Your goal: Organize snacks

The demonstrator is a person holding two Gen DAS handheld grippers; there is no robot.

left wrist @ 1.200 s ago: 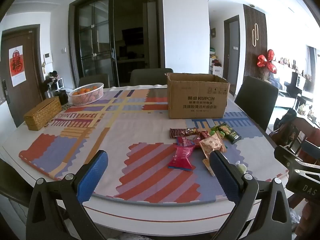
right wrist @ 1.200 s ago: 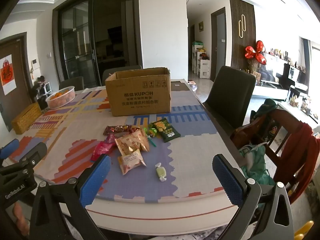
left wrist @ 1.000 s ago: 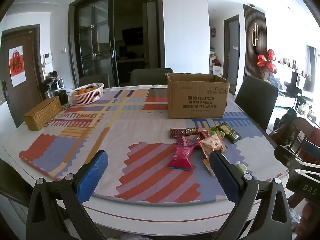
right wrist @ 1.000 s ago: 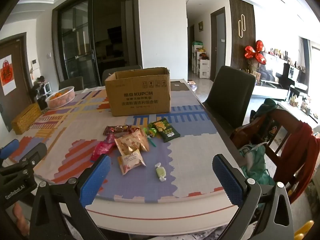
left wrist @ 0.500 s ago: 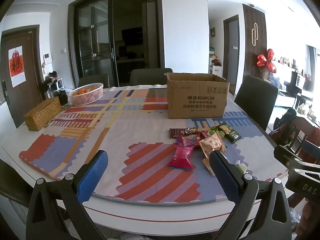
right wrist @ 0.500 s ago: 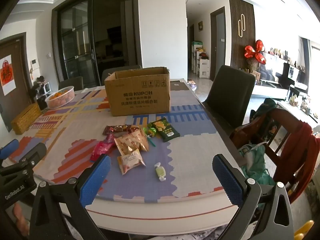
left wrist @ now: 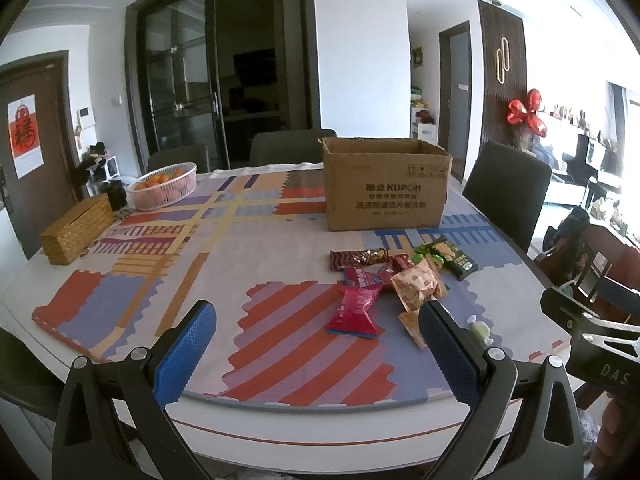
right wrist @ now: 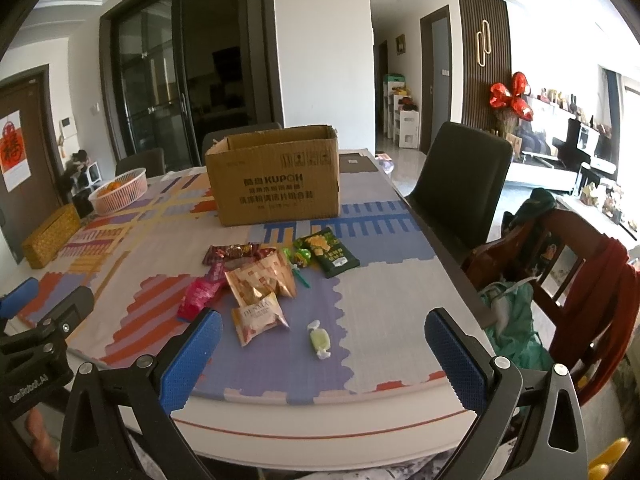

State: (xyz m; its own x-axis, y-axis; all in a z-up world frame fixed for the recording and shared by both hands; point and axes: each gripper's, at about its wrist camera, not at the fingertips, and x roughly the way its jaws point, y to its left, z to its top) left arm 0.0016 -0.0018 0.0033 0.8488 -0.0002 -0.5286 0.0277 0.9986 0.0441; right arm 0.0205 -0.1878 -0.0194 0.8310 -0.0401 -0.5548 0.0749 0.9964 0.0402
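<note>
Both grippers hung at the near edge of the table (right wrist: 360, 412), the left gripper (left wrist: 318, 344) and the right gripper (right wrist: 322, 354) each with its blue pads spread wide and nothing between them. Just past the right one lay a pale green candy (right wrist: 319, 339) alone, then a beige pastry packet (right wrist: 258, 318) and a pink packet (left wrist: 354, 312), with the rest of the snack pile (right wrist: 276, 264) bunched behind. Farther back stood the open cardboard box (right wrist: 276, 182), well apart from a basket of oranges (left wrist: 164, 186).
</note>
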